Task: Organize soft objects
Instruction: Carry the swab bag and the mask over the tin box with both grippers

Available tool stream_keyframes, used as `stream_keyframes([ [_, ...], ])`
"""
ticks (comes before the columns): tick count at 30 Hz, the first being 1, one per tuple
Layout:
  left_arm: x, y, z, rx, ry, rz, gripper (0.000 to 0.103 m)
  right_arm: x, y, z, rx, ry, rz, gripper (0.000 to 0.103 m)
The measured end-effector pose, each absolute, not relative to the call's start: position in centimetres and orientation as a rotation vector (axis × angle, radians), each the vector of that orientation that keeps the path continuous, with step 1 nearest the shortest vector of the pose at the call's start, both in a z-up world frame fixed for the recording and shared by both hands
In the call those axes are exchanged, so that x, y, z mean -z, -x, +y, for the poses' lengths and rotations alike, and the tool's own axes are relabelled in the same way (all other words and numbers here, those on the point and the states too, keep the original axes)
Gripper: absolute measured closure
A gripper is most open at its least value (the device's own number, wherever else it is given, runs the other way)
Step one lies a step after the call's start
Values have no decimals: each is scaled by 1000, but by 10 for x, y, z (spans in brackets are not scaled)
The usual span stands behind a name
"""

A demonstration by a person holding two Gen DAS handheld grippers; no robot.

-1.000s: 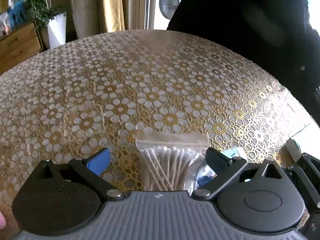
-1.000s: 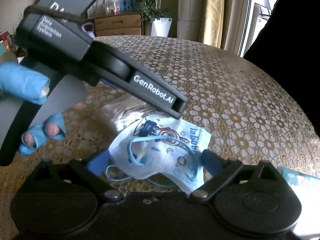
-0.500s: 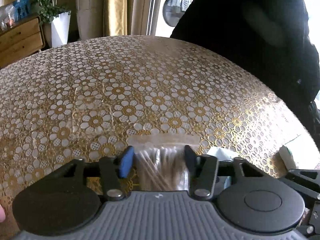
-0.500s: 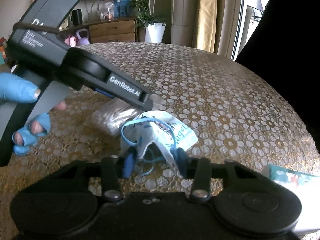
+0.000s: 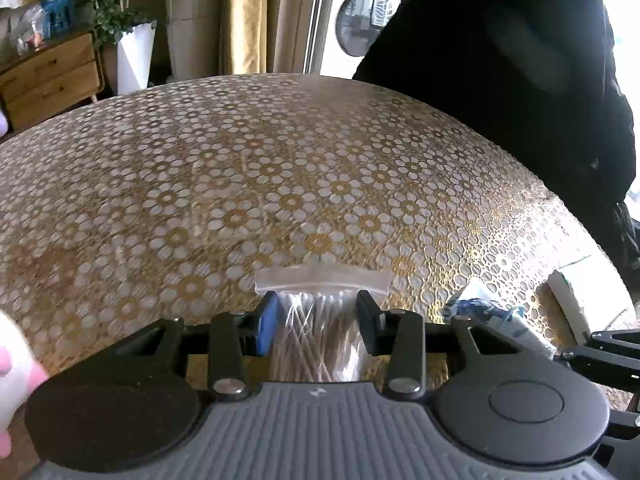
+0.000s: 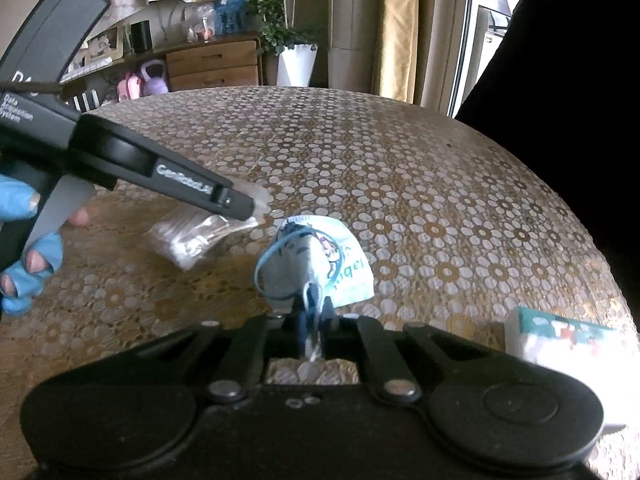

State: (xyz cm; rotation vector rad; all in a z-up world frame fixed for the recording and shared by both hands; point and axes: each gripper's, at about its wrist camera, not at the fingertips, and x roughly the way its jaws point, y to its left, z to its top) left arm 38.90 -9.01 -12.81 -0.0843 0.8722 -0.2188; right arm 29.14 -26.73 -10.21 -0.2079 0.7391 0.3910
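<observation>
My left gripper [image 5: 317,322] is shut on a clear zip bag of cotton swabs [image 5: 316,336] and holds it off the table; the bag's seal strip sticks out past the fingertips. The same bag [image 6: 192,238] hangs from the left gripper [image 6: 244,210] in the right wrist view. My right gripper [image 6: 314,314] is shut on a white child's face mask [image 6: 320,256] with blue ear loops and a cartoon print, raised above the table. The mask also shows in the left wrist view [image 5: 486,312], at the right.
The round table [image 5: 280,168] has a gold and white floral lace cover. A white and green tissue pack [image 6: 568,340] lies near the table's right edge. A person in black stands at the far right. A wooden dresser [image 6: 212,62] and a potted plant [image 6: 294,52] stand beyond the table.
Both grippers closed, the left on the swab bag and the right on the mask. Both items have since been lifted off the table.
</observation>
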Motion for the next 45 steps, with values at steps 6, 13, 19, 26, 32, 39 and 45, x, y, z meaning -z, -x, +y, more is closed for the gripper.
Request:
stream_keyframes([
  [6,112,-366,-74,194,101,877,62,84,-270,-261,-402,208,736,98],
  [13,86,-331,-50,189,104,870,62,54,-240,-248,-448,209,703,98],
  [19,59,-295,-25,184,112,846,62,28,-210,-233,-500,232,663,98],
  [26,31,-252,8,161,112,824,62,6,-184,-210,-561,212,648,98],
  [32,11,-215,42,133,139,807,62,-11,-166,-184,-626,202,638,98],
  [39,-1,-176,86,83,151,788,62,-23,-149,-143,-706,226,621,98],
  [45,-2,-151,130,23,179,782,62,-26,-137,-102,-770,266,614,98],
])
